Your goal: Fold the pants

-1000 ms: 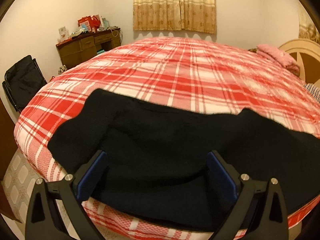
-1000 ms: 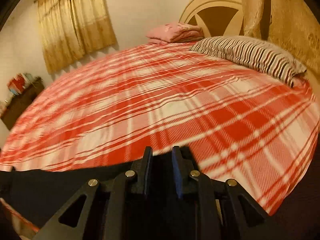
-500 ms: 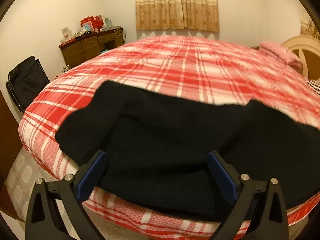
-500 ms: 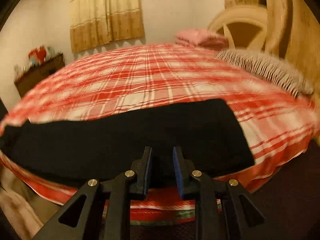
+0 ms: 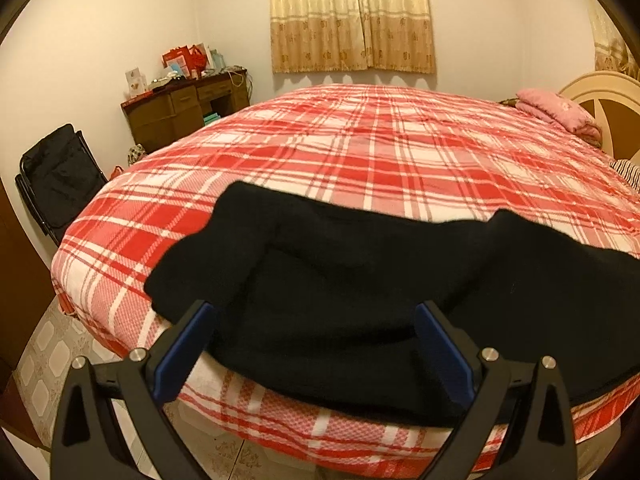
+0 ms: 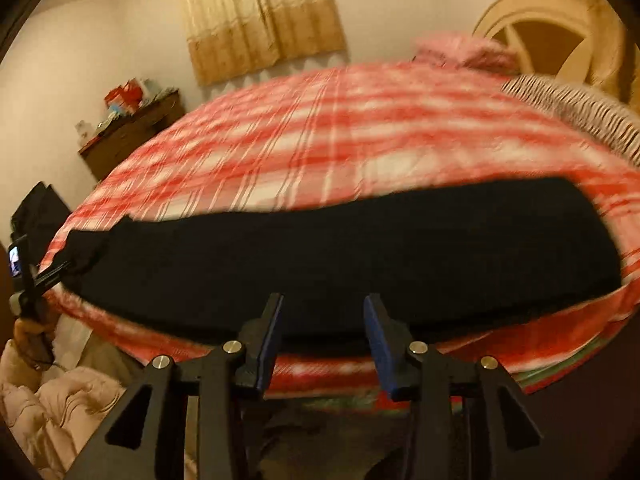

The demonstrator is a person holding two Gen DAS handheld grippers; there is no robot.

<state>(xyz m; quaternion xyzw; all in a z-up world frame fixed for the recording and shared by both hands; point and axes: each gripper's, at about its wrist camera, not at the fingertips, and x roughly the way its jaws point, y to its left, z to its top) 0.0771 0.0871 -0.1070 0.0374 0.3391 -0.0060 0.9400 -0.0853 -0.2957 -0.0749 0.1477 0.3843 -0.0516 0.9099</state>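
Observation:
Black pants (image 5: 360, 280) lie along the near edge of a bed with a red and white plaid cover (image 5: 380, 152). In the right wrist view the pants (image 6: 340, 256) stretch across as a long folded band. My left gripper (image 5: 316, 344) is open wide, its blue pads on either side of the pants' near edge, holding nothing. My right gripper (image 6: 324, 336) is open, pulled back from the bed edge, just in front of the pants' near edge. The left gripper also shows at the far left of the right wrist view (image 6: 28, 280), at the pants' left end.
A wooden desk (image 5: 184, 108) with clutter and a black chair (image 5: 60, 176) stand left of the bed. A pink folded blanket (image 5: 560, 112), a striped pillow (image 6: 580, 108) and the headboard (image 5: 604, 104) are at the far right. Tiled floor (image 5: 44, 380) lies below the bed edge.
My right gripper has opened, let go of the pants and drawn back from the bed, swinging left. My left gripper has pulled back slightly, still open.

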